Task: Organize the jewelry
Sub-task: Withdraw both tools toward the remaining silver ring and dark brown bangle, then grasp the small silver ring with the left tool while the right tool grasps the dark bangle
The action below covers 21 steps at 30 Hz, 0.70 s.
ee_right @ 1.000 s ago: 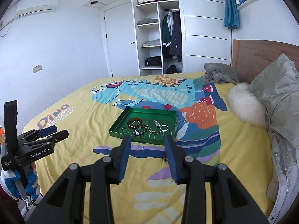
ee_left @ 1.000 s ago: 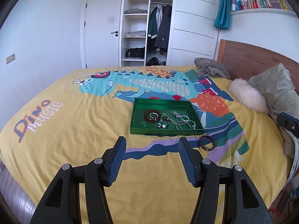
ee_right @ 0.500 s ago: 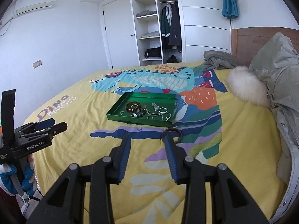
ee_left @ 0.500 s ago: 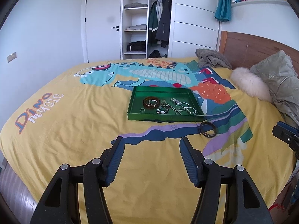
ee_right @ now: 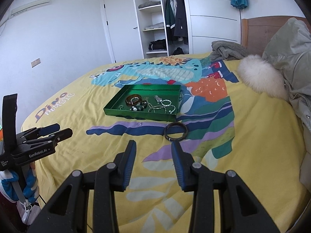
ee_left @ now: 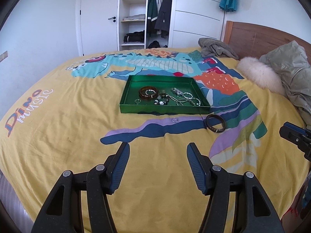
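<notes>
My left claw [ee_left: 157,156] and right claw [ee_right: 153,151] hang open, empty, over the bed [ee_left: 58,136]. A bangle [ee_right: 176,131] and ring [ee_left: 174,119] lie just outside the tray's [ee_left: 165,111] near edge.

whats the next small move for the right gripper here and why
Probably ease the right gripper forward and down onto the dark round bangle lying on the yellow bedspread. It sits outside the green rectangular tray, just past the right fingertip, and the open fingers hold nothing. A small silver ring also lies loose nearby, for later.
</notes>
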{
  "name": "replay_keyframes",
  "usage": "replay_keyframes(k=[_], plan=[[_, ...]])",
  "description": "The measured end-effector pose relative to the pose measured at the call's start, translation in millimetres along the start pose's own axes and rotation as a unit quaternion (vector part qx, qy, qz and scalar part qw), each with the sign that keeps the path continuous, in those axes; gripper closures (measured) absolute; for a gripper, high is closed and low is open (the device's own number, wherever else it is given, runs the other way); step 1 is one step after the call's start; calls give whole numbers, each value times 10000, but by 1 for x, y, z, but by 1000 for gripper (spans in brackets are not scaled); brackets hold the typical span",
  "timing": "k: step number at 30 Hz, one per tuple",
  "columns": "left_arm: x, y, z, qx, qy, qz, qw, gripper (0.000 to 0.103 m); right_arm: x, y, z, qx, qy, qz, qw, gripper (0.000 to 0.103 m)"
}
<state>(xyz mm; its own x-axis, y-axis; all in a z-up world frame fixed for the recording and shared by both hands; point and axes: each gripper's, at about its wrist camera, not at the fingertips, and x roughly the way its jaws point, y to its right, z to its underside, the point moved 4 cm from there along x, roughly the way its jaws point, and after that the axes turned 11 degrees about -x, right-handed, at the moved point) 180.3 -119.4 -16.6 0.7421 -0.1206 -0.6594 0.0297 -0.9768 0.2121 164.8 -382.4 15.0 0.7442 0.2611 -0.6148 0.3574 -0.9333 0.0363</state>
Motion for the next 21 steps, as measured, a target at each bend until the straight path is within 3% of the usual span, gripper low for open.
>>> replay_keyframes(k=[10,21], plan=[[70,6,11,172,-430,183,9988,44,65,30,25,357,-493,-47,9981,67],[171,32,-14,273,-887,617,9938,56,167,66,15,361,-1047,57,9938,67]])
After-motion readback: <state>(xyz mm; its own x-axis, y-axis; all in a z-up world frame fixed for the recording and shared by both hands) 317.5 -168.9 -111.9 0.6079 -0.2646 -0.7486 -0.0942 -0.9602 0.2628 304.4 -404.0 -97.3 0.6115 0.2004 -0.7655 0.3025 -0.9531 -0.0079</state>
